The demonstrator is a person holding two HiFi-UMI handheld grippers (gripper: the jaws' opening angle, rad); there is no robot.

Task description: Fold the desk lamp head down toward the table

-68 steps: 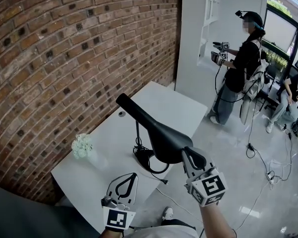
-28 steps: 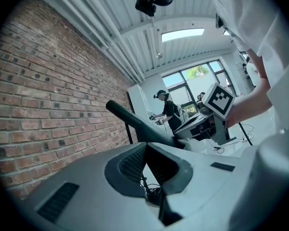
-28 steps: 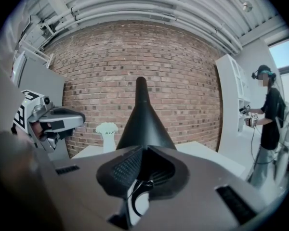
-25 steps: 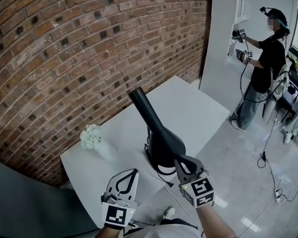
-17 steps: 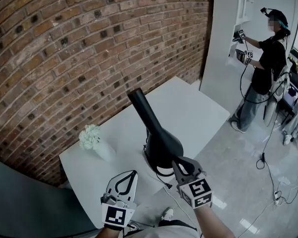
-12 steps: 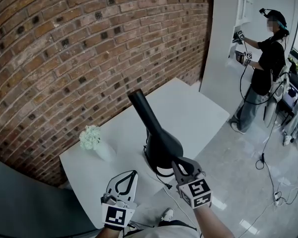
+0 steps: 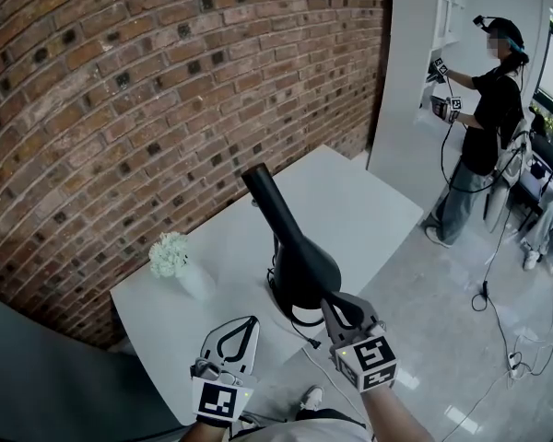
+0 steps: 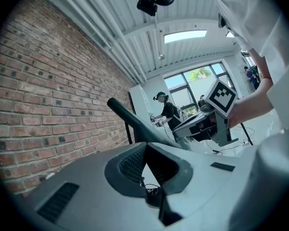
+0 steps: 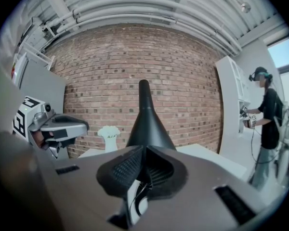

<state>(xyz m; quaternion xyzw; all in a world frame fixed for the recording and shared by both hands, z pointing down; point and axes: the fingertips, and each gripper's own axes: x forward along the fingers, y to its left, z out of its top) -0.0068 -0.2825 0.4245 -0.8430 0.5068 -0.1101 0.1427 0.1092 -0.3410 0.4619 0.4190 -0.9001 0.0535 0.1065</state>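
The black desk lamp point(image 7: 300, 263) stands near the front of the white table point(image 7: 359, 201). Its cone head points steeply down and its narrow tail sticks up toward the brick wall. My right gripper point(image 7: 336, 304) is shut, its tips against the lower rim of the lamp head; nothing shows between its pads. In the right gripper view the lamp point(image 9: 147, 121) rises just behind the joined jaws of the right gripper point(image 9: 143, 149). My left gripper point(image 7: 232, 342) hangs shut and empty at the table's front edge, left of the lamp. The left gripper view shows the lamp point(image 8: 130, 119) beyond the left gripper point(image 8: 145, 146).
A small vase of white flowers point(image 7: 171, 256) stands at the table's left corner. The lamp's black cord point(image 7: 302, 331) trails off the front edge. The brick wall point(image 7: 120, 109) runs along the table's far side. A person point(image 7: 479, 127) with grippers stands at the white shelves, far right.
Since 2.7 s ago the lamp head has swung from nearly level to steeply down, with my right gripper following it. Over the last second almost nothing moved.
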